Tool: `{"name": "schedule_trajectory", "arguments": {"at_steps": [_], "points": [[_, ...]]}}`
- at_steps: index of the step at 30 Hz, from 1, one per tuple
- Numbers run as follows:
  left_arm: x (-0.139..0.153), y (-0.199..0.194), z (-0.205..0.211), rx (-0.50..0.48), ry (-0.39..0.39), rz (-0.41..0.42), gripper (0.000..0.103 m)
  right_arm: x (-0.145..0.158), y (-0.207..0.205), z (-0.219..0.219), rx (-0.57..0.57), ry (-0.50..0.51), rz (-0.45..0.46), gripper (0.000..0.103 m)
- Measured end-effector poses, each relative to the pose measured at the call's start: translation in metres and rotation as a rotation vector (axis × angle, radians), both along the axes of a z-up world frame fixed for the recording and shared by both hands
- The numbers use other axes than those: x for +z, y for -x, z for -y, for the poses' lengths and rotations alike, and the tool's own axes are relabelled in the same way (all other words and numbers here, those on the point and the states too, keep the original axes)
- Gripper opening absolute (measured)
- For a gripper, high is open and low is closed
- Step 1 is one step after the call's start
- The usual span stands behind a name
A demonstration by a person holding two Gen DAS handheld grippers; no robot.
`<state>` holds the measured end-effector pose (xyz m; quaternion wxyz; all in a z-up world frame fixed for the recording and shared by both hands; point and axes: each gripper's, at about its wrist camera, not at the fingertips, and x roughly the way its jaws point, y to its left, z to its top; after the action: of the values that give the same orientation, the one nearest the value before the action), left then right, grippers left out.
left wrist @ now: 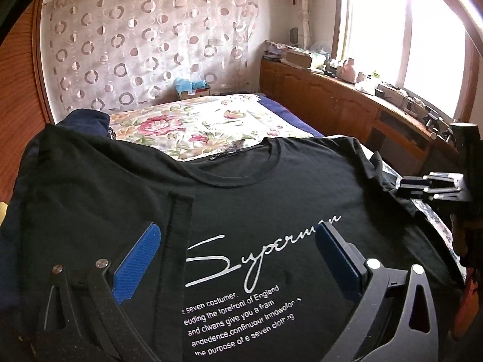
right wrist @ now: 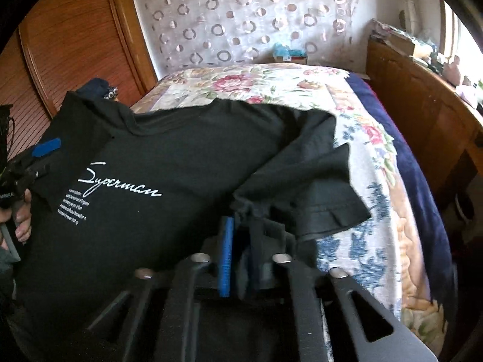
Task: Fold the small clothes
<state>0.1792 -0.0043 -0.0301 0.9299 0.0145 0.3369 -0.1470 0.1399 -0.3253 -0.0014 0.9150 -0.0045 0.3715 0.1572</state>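
Item: black T-shirt point(left wrist: 256, 205), printed front up, white script and a block of small white text on the chest.
Location: lying on the bed point(left wrist: 211, 120), over a floral bedspread point(right wrist: 362, 157); a dark blue garment point(left wrist: 87, 120) shows just beyond its far left shoulder.
Orientation: collar point(left wrist: 238, 166) points toward the far end of the bed and the circle-patterned curtain point(left wrist: 135, 45); the hem end is nearest the tools and out of view.
Long axis: collar to hem, running along the length of the bed.
Left side of item: sleeve already folded inward, its straight hemmed edge lying on the chest just left of the script.
Right side of item: sleeve point(right wrist: 320, 199) bunched and lifted clear of the bedspread, its cuff hanging toward the window side.
Left tool point(left wrist: 238, 241): blue pads wide apart, nothing between them; it hovers above the chest print, and a hand point(right wrist: 21, 214) grips its handle.
Right tool point(right wrist: 238, 241): fingers only narrowly apart, with black sleeve fabric gathered between them; whether the pads press on it cannot be told from either view.
Surroundings: wooden cabinet point(left wrist: 332, 96) with clutter under the window point(left wrist: 407, 30); wooden slatted panel point(right wrist: 69, 45) on the opposite side.
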Motion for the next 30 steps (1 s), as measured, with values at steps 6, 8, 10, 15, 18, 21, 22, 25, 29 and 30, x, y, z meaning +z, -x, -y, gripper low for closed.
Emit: {"name": "schedule_trajectory", "arguments": {"at_steps": [6,8,10,15,18,21,22,25,29,30], "points": [[0.002,0.003,-0.002,-0.009,0.004,0.006,0.103,0.027,0.009,0.009,-0.058,-0.012,0.082,0.040],[0.002,0.003,-0.001,-0.008,0.008,0.007,0.103,0.023,0.002,0.016,-0.101,-0.002,0.071,0.040],[0.002,0.004,-0.002,-0.008,0.008,0.007,0.103,0.014,-0.013,0.023,-0.132,0.007,0.043,0.040],[0.001,0.004,-0.005,-0.001,0.004,0.002,0.103,-0.020,-0.038,0.027,-0.180,0.030,-0.050,0.040],[-0.001,0.003,-0.008,0.005,0.006,-0.007,0.103,-0.029,-0.043,0.021,-0.179,0.041,-0.064,0.038],[-0.002,0.004,-0.010,0.012,0.009,-0.006,0.103,-0.023,-0.044,0.008,-0.133,0.031,-0.046,0.003],[-0.002,0.004,-0.011,0.015,0.012,-0.005,0.103,-0.018,-0.045,0.004,-0.115,0.036,-0.027,0.003],[0.000,0.005,-0.012,0.027,0.020,0.003,0.103,0.000,-0.048,-0.014,-0.023,0.033,0.022,0.001],[0.000,0.006,-0.017,0.040,0.025,0.007,0.103,0.025,-0.054,-0.053,0.077,0.057,0.087,0.000],[0.000,0.007,-0.018,0.042,0.026,0.006,0.103,0.029,-0.056,-0.062,0.099,0.063,0.100,0.000]]}}
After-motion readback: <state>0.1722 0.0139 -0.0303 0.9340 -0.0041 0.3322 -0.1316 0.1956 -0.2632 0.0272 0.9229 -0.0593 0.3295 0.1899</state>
